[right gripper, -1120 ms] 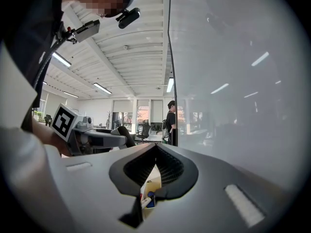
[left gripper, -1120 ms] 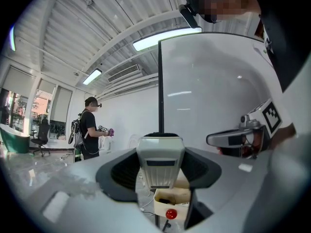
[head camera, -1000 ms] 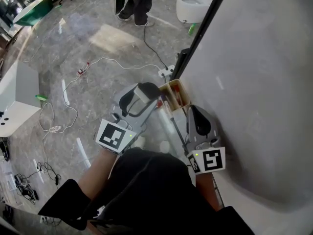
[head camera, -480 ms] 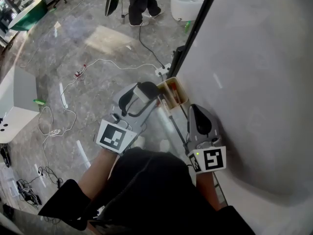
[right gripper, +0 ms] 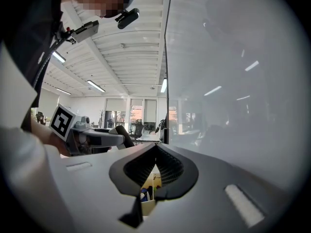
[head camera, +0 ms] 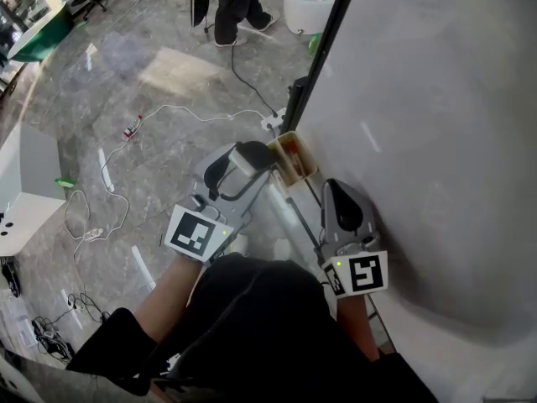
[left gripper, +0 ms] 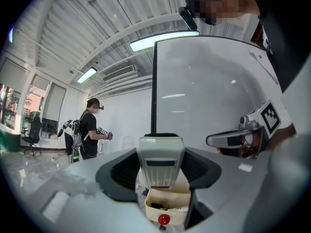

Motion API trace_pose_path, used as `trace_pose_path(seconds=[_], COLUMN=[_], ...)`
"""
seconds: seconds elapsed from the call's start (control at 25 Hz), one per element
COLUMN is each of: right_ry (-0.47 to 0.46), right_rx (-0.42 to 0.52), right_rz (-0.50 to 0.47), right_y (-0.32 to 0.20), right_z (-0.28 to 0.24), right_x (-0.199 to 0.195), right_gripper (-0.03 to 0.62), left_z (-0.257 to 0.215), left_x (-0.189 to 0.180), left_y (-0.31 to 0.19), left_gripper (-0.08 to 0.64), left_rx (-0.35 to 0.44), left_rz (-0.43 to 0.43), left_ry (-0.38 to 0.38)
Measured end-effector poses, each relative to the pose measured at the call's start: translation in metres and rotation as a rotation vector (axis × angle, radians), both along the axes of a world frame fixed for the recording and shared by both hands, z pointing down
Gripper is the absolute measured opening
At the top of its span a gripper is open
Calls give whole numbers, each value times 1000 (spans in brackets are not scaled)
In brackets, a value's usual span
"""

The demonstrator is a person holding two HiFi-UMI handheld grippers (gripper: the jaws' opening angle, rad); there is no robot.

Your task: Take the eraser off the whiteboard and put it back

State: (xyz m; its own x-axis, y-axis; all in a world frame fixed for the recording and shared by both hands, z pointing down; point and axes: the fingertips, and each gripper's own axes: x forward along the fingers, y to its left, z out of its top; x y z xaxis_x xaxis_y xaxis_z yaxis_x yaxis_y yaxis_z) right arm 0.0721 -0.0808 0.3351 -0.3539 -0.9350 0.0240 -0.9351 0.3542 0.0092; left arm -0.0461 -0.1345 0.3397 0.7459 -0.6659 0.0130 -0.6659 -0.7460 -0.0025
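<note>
The eraser [head camera: 245, 159], a grey block with black felt on one face, sits upright between the jaws of my left gripper [head camera: 252, 159], which is shut on it. In the left gripper view the eraser [left gripper: 160, 154] fills the gap of the left gripper [left gripper: 160, 168], level and just off the whiteboard [head camera: 436, 141] near its dark left frame. Under it hangs a beige pen box [head camera: 294, 158] fixed at the board's edge. My right gripper [head camera: 340, 196] is shut and empty beside the board, its jaws [right gripper: 155, 149] meeting at the tips.
White cables [head camera: 193, 112] trail over the marble floor. A person [head camera: 235, 7] stands at the far end, seen in the left gripper view as a person [left gripper: 90, 135] holding grippers. A white cabinet [head camera: 25, 170] stands at the left, a white round bin [head camera: 306, 7] beyond the board.
Only the head view has shifted a little. Both grippers and the eraser keep their places.
</note>
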Motion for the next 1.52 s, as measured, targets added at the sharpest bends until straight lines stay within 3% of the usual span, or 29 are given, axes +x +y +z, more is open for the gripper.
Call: trace_pose_path(seconds=[0.96,1.52], right_ry=[1,-1], right_rx=[-19,-32], right_rz=[72,108], right_y=[18,28], right_z=[3,12], right_x=[14,17], right_gripper=[9,9], left_z=[14,48], left_x=[30,60], left_y=[-11,-24], left_gripper=[272,273], left_rx=[-23,0], left_rz=[70,150], left_ry=[-21,-118])
